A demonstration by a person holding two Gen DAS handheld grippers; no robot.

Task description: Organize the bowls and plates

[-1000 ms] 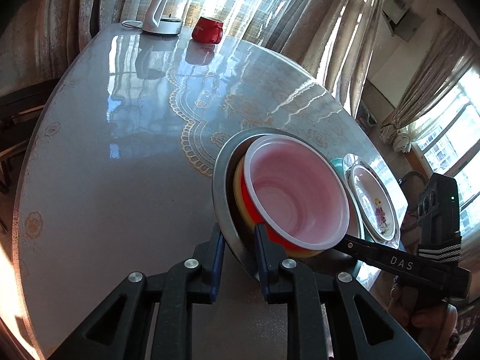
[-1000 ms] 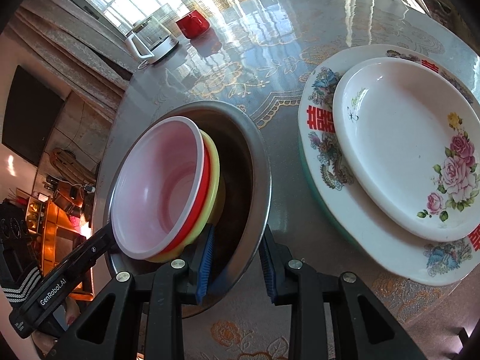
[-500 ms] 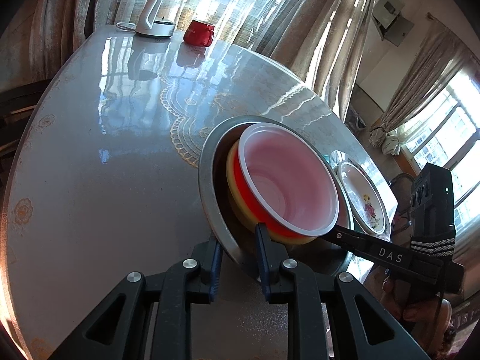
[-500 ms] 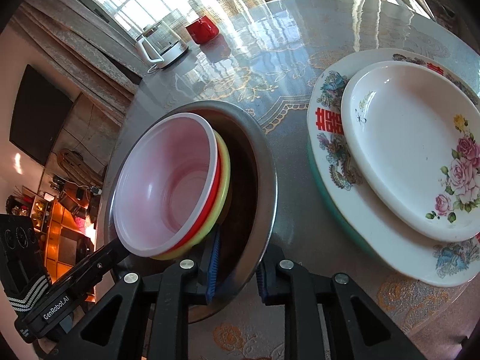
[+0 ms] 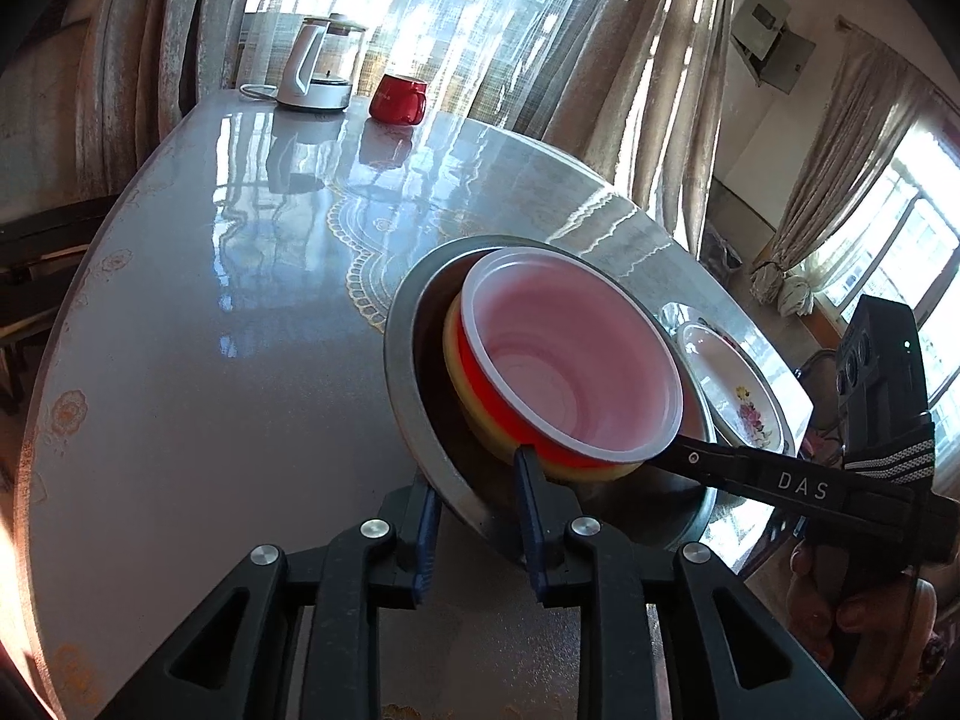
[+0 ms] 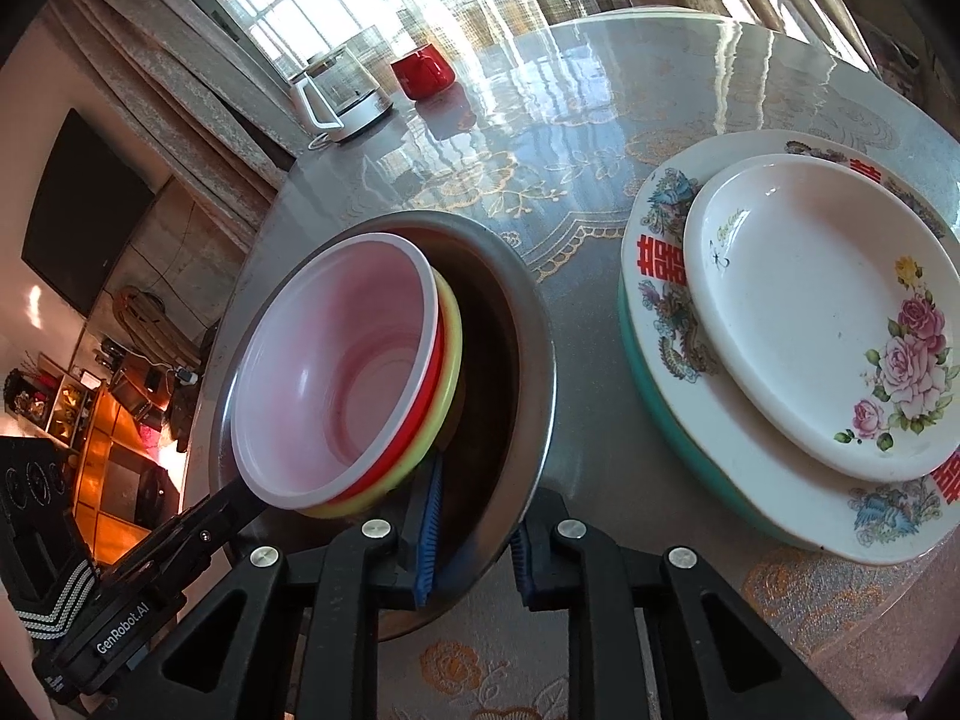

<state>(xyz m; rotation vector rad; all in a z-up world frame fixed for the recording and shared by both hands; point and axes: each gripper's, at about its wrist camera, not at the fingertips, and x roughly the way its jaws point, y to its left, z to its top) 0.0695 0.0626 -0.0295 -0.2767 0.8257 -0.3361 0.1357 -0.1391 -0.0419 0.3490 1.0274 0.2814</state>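
Sunlight pours through sheer curtains [image 5: 480, 18] at the top of the left wrist frame, glaring off the glossy round desk [image 5: 198, 330]. Beige drapes [image 5: 840, 180] flank a window [image 5: 900, 264] at right. In the right wrist view, a dark screen [image 6: 84, 210] hangs at left above an orange-lit shelf [image 6: 102, 468].

round table [image 5: 180, 390], metal basin [image 6: 528, 360], plates [image 6: 750, 480], kettle [image 5: 312, 69], mug [image 5: 397, 99]
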